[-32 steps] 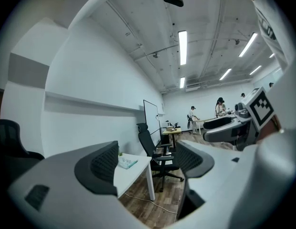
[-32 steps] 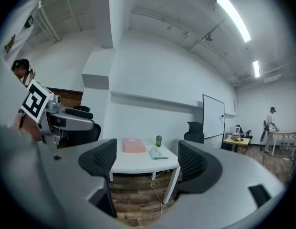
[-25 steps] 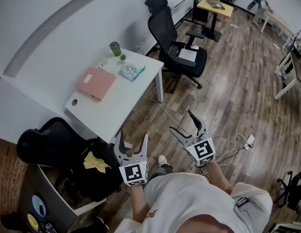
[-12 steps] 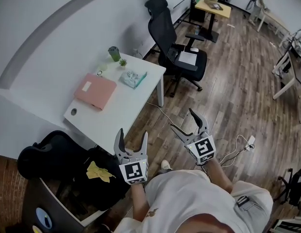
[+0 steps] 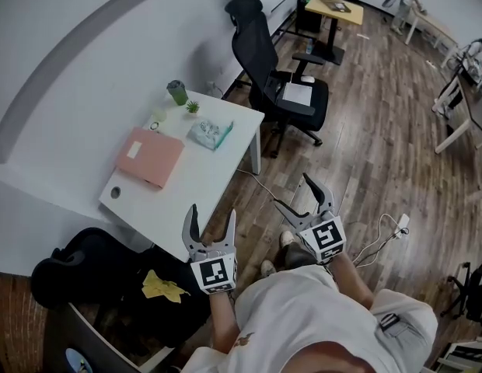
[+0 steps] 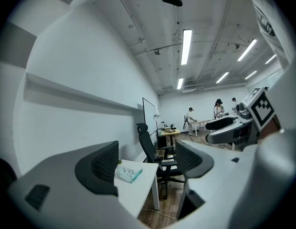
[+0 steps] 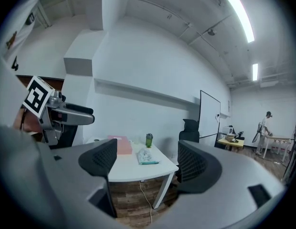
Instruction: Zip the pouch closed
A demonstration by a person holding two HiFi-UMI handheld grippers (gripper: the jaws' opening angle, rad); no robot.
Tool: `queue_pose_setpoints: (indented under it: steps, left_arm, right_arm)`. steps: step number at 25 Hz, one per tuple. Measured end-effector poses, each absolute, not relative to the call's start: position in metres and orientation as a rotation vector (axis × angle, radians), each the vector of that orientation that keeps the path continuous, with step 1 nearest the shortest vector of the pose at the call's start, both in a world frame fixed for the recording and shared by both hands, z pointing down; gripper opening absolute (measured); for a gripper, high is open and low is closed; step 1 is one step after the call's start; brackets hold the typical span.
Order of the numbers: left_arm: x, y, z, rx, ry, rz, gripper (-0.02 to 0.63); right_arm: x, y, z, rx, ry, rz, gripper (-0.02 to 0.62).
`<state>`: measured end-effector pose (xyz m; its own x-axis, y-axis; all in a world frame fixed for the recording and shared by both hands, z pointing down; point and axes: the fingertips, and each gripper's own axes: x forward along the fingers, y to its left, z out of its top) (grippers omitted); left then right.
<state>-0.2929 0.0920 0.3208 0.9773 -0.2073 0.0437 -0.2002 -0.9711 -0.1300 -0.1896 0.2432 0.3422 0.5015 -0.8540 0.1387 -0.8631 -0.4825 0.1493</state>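
Observation:
A pale teal pouch (image 5: 209, 134) lies on the white desk (image 5: 196, 185) near its far right corner; it also shows in the left gripper view (image 6: 128, 174) and the right gripper view (image 7: 147, 157). My left gripper (image 5: 211, 224) is held open in the air off the desk's near edge, nothing between its jaws. To its right, my right gripper (image 5: 298, 193) is also open and empty, above the wooden floor. Both grippers are far from the pouch.
A pink folder (image 5: 150, 157), a green cup (image 5: 177, 92) and a small plant (image 5: 193, 107) share the desk. A black office chair (image 5: 277, 82) stands beyond the desk's right end. A black bag (image 5: 101, 278) with a yellow cloth (image 5: 163, 287) lies at lower left. Cables (image 5: 381, 239) trail on the floor.
The view has shifted slightly, so the desk sits a little lower and nearer. Both grippers stay open and keep almost the same places.

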Motion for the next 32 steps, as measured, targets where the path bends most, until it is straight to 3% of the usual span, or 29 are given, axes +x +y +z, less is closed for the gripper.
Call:
queue_pose_setpoints:
  steps: [32]
  left_arm:
    - [-0.089, 0.036, 0.323, -2.946, 0.514, -0.142, 0.365]
  right_arm:
    - [0.031, 0.171, 0.347, 2.451, -1.682, 0.078, 0.382]
